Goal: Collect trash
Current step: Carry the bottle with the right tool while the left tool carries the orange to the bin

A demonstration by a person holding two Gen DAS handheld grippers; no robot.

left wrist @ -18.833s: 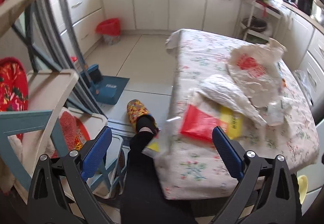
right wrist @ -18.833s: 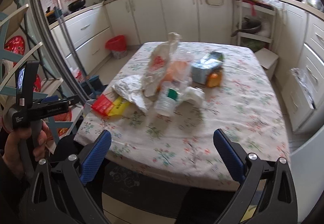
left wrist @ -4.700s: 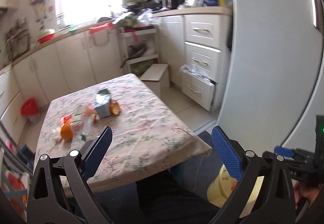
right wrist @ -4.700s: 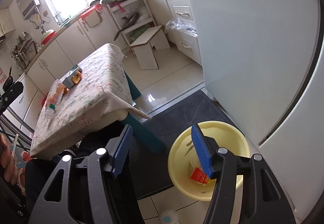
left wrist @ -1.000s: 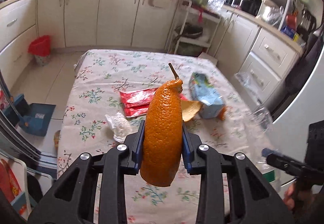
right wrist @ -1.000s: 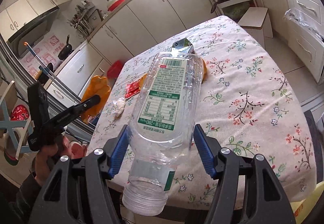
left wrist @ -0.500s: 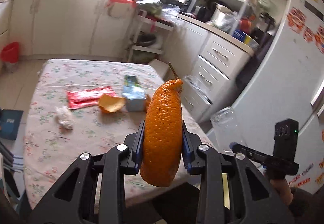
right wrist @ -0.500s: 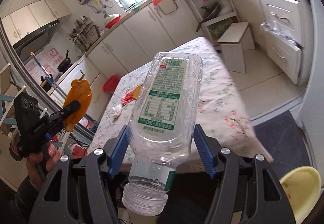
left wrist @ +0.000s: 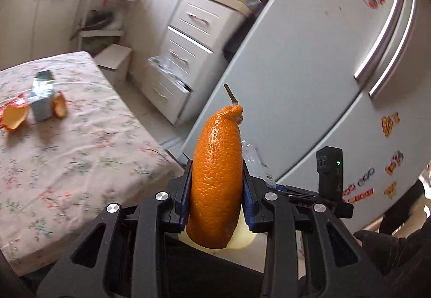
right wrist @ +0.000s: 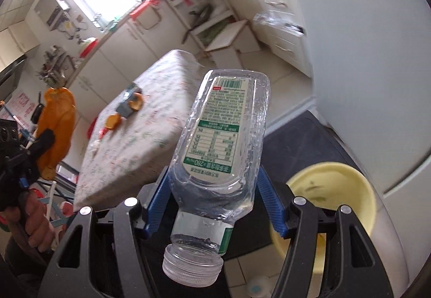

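Note:
My left gripper point(left wrist: 216, 190) is shut on a large piece of orange peel point(left wrist: 216, 176) with a short stem on top. In the right wrist view the same orange peel point(right wrist: 58, 120) hangs at the far left. My right gripper point(right wrist: 215, 190) is shut on a clear plastic bottle point(right wrist: 223, 147) with a green and white label, its cap end toward the camera. A yellow trash bin point(right wrist: 342, 195) stands on the floor just right of the bottle, beside the fridge. In the left wrist view only a sliver of the yellow bin point(left wrist: 242, 236) shows behind the peel.
The floral-cloth table point(left wrist: 80, 141) still carries two orange peel pieces point(left wrist: 16, 117), a small carton point(left wrist: 41, 102) and a red wrapper. A grey fridge point(left wrist: 323, 82) fills the right side. White drawers point(left wrist: 183, 55) and a low stool point(right wrist: 229, 36) stand behind. A dark mat point(right wrist: 304, 141) lies before the fridge.
Both grippers have swung right, away from the table and toward the fridge. The yellow bin has come further into the right wrist view. Both grips are unchanged.

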